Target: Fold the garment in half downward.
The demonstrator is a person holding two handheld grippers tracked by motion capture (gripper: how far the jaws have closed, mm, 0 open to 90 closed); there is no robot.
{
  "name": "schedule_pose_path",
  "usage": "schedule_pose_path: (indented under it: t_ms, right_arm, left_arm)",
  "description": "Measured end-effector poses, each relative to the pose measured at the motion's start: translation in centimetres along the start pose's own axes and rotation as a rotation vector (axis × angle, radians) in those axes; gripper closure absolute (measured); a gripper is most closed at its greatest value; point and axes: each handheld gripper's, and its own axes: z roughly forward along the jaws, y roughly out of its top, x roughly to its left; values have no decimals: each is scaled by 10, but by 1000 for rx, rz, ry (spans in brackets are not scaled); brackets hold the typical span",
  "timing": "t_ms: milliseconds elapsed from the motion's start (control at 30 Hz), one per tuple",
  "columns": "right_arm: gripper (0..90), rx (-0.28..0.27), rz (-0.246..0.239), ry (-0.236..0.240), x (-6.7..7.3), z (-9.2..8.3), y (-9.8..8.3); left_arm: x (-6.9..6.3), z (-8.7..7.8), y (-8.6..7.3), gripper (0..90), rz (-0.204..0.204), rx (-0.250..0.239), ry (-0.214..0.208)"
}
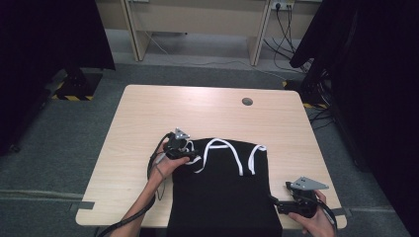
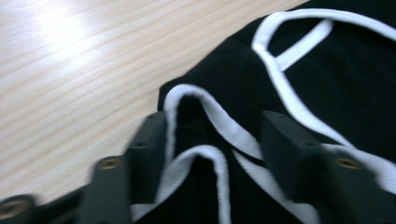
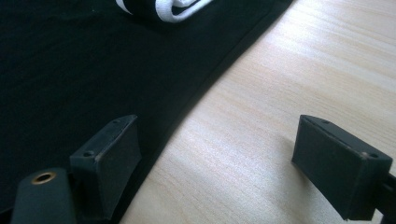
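While the black garment (image 1: 222, 192) lay spread across the lower middle of the high view, its hem hanging over the near edge of the worktop (image 1: 148, 113), both tools were set at its borders. It looked like a sleeveless top with white trim (image 1: 217, 143) around the neck and armholes, the straps lying toward the centre of the frame.

At centre left of the high view, the left gripper (image 1: 184, 154) sat at the garment's upper left corner. In the left gripper view its jaws stood apart, straddling a loop of white-edged strap (image 2: 205, 119); cloth lay between them, but they had not clamped onto it.

At lower right, the right gripper (image 1: 276, 201) rested beside the garment's right edge. The right gripper view showed its jaws spread wide, one over the black cloth (image 3: 70, 70), the other over bare wood, with the side seam (image 3: 205, 86) running between them. Nothing was gripped.

Judging from this, the work was probably a fold or smoothing of the top, caught at the stage of taking hold. The next move would call for the left jaws to pinch the strap corner firmly and the right jaws to slide under and catch the side edge, gathering only the intended layer before any lift.
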Motion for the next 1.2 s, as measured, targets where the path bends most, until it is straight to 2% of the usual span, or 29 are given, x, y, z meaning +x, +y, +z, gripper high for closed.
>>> schedule_pose_path:
  t_ms: [133,300,500,733,1067,1200]
  right_arm:
    - [155,-2,1,2,0,0,0]
    - [163,-3,8,6,-2,1,1]
    - [171,-36,15,11,-7,-1,10]
    - [171,-74,25,23,-14,1,33]
    - [168,-80,35,43,-18,33,76]
    - [168,-47,44,46,-23,52,92]
  left_arm:
    - [-1,0,-1,652,-13,-14,-28]
    - [-1,-1,-2,731,-21,-16,-40]
    - [-4,-4,-4,744,-9,-40,-35]
    - [-6,-14,-1,747,11,-66,-42]
    - [-4,-16,-4,746,-8,-62,-52]
    - [-2,-16,-4,743,-16,-64,-58]
